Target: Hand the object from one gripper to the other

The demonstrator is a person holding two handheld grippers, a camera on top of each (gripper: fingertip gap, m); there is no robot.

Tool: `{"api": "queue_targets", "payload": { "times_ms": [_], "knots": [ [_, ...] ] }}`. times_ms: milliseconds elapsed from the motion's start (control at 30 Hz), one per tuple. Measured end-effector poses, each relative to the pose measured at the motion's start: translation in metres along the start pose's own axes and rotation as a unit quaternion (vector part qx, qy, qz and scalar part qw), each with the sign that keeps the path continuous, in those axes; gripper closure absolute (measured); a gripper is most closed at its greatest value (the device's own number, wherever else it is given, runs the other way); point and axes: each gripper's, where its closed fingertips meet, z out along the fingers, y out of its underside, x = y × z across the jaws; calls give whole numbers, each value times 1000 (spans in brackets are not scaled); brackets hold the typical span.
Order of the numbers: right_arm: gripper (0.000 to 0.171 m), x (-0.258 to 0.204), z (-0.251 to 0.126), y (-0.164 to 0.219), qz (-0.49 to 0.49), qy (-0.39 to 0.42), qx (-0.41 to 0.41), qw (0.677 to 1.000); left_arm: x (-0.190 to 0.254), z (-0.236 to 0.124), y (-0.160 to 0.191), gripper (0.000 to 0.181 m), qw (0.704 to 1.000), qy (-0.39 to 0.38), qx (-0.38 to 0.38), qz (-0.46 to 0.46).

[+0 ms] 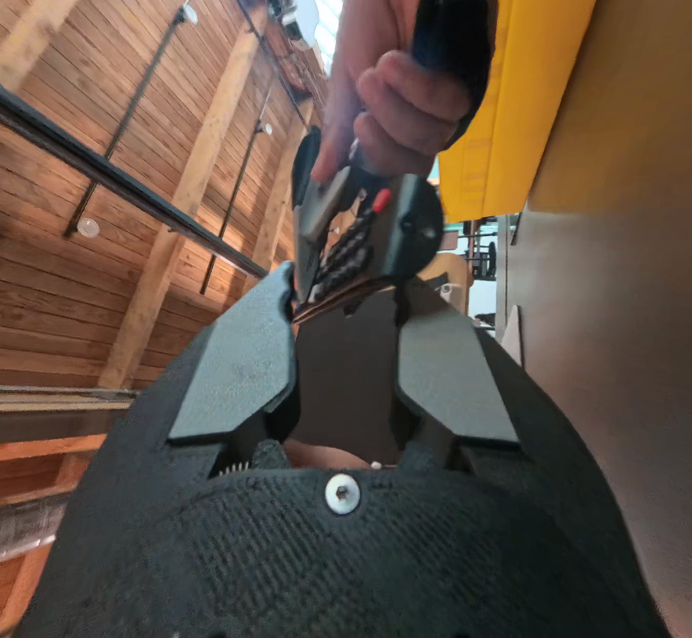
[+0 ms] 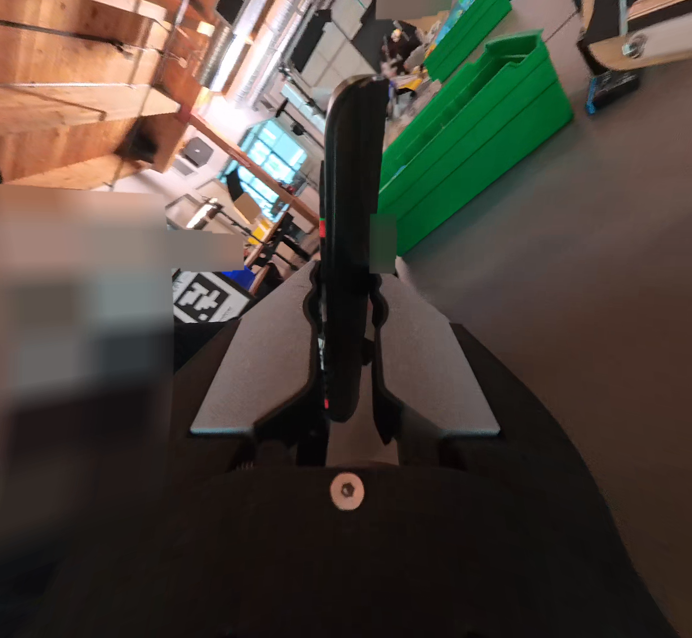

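A black remote control point(image 2: 354, 170) with a red button is the object. My right gripper point(image 2: 346, 279) is shut on its lower part, and the remote sticks out forward, seen edge-on. In the left wrist view the remote point(image 1: 344, 256) shows its rows of keys, held by the right gripper's grey finger point(image 1: 322, 204) under a person's hand point(image 1: 393, 95). My left gripper point(image 1: 346, 294) is open and points up at the ceiling. The remote's near end sits at my left fingertips, closer to the left finger. I cannot tell if it touches.
Two green bins point(image 2: 475, 140) stand on the grey table point(image 2: 561, 283) to the right. A wood-edged black case point(image 2: 618, 2) is at the far right. A black-and-white marker tag point(image 2: 202, 298) is at the left. A yellow panel point(image 1: 524, 77) shows beside the hand.
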Motion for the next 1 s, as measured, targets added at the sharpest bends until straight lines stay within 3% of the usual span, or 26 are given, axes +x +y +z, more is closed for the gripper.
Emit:
{"api": "queue_targets", "payload": {
  "times_ms": [33,133,300,400,533,667,733,833,933,1000],
  "knots": [
    [148,-3,2,2,7,-16,-1,1000,4,-1,-4,148,1000,9,7,3],
    [143,10,5,4,-13,15,-7,1000,2,-1,-7,155,999,29,9,-39],
    [115,21,-3,-4,-61,60,4,996,-13,0,-1,157,955,79,10,-286],
    [109,21,-2,-6,-66,70,-1,995,-18,-2,8,156,929,91,20,-357],
    [108,27,0,-1,-37,65,-7,997,-14,-7,12,158,937,110,24,-330],
    [105,38,-17,-17,3,61,46,997,-20,-8,22,158,985,62,-19,-160],
    [108,38,-29,-31,-30,76,80,993,-31,-9,27,160,980,41,-25,-191],
    [103,27,-29,-36,-124,99,82,984,-49,-11,35,160,933,36,-5,-359],
    [97,4,-16,-28,-199,70,59,976,-64,-13,41,161,880,31,21,-474],
    [96,-9,-6,-16,-247,44,32,967,-71,-15,34,161,828,55,70,-554]
  ]
}}
